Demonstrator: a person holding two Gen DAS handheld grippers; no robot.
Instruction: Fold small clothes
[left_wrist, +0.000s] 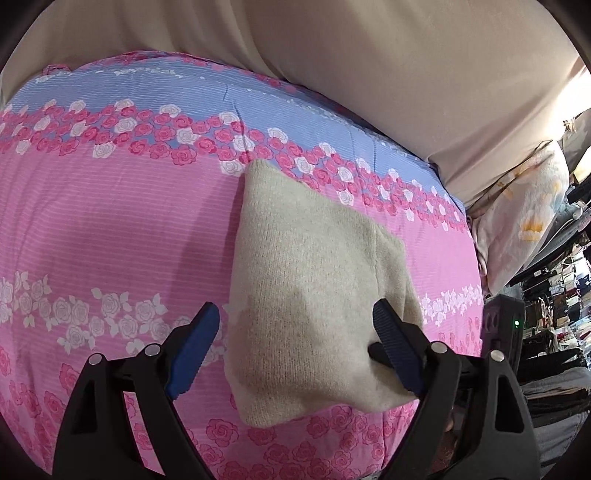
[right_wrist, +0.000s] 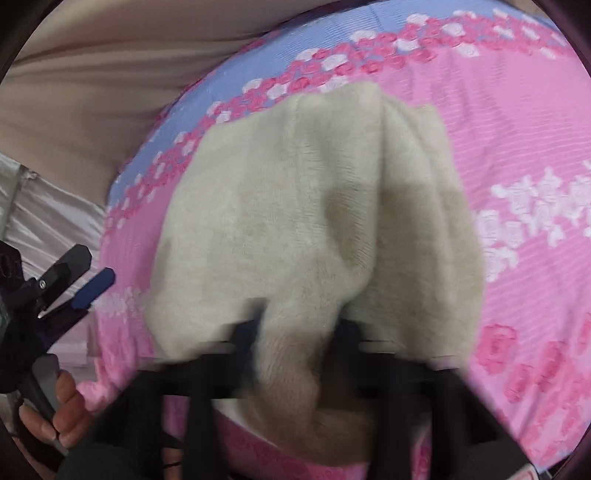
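Left wrist view: the left gripper (left_wrist: 295, 332) hovers with jaws spread wide, gripping nothing, over a beige knit garment (left_wrist: 314, 280) lying on a pink floral bedsheet (left_wrist: 110, 221).

Right wrist view, blurred: the right gripper (right_wrist: 299, 332) pinches the garment's (right_wrist: 295, 206) near edge.

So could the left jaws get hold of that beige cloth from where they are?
Probably yes. The left gripper stands open right over the near part of the beige cloth, with nothing between them. The right gripper already pinches one edge, lying on the pink sheet.
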